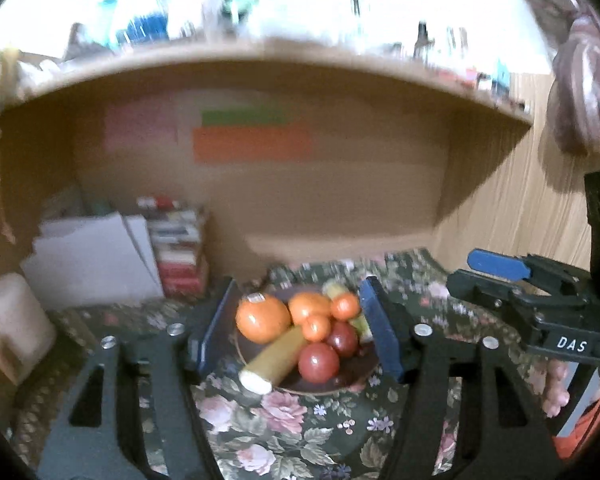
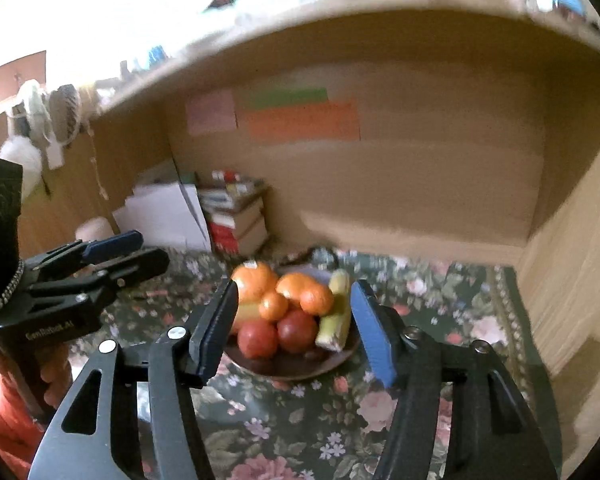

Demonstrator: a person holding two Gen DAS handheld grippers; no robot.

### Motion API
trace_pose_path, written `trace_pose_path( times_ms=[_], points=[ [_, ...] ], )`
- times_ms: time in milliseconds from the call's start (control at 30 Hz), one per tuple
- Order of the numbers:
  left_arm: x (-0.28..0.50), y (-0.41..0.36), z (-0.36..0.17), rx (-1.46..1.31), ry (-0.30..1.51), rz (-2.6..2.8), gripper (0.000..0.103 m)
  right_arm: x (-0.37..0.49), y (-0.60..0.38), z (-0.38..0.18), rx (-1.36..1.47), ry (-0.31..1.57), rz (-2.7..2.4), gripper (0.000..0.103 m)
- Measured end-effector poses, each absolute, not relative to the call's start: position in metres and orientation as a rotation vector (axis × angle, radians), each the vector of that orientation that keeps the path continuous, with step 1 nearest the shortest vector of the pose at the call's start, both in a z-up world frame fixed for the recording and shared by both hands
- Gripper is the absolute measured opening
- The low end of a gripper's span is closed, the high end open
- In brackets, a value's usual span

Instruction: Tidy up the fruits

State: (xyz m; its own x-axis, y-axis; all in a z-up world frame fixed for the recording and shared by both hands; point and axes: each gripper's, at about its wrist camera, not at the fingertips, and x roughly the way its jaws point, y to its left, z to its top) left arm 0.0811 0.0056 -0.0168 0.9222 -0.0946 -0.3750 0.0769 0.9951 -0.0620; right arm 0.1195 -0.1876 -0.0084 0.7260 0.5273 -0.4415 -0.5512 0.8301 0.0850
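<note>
Sitting on a flower-patterned cloth (image 1: 284, 412) over the bench, a dark brown plate (image 1: 340, 380) holds the fruit in one heap: a large stickered orange (image 1: 262, 318) at the left, smaller oranges (image 1: 310, 306) behind and beside it, two red tomatoes (image 1: 318, 362) at the near edge, and pale yellow-green stalk pieces (image 1: 276, 354), one slanting off the near left rim. The left gripper (image 1: 300, 336) hangs above the cloth with its jaws moderately wide and nothing between the pads. The right gripper (image 2: 296, 332) hangs the same way, jaws apart and empty. Far left, books (image 2: 236, 220) are stacked beside white boxes (image 2: 164, 216) against the wooden back panel.
</note>
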Motion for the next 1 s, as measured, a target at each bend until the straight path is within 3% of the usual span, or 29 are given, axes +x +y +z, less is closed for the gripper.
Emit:
trace_pose_path(
  times_ms=[300, 400, 433, 600, 1000],
  points=[
    [0.032, 0.006, 0.02, -0.035, 0.251, -0.044, 0.075, 0.075, -0.195, 0.027, -0.015, 0.312, 0.562, 0.062],
    [0.019, 0.005, 0.025, -0.044, 0.221, -0.041, 0.092, 0.059, -0.194, 0.033, -0.028, 0.268, 0.537, 0.08],
    [0.014, 0.005, 0.027, -0.046, 0.205, -0.039, 0.092, 0.053, -0.194, 0.034, -0.033, 0.247, 0.52, 0.087],
    [-0.002, 0.002, 0.03, -0.044, 0.176, -0.044, 0.101, 0.037, -0.195, 0.039, -0.037, 0.199, 0.483, 0.103],
    [-0.011, 0.003, 0.029, -0.059, 0.18, -0.043, 0.103, 0.027, -0.192, 0.036, -0.044, 0.198, 0.437, 0.103]
  ],
)
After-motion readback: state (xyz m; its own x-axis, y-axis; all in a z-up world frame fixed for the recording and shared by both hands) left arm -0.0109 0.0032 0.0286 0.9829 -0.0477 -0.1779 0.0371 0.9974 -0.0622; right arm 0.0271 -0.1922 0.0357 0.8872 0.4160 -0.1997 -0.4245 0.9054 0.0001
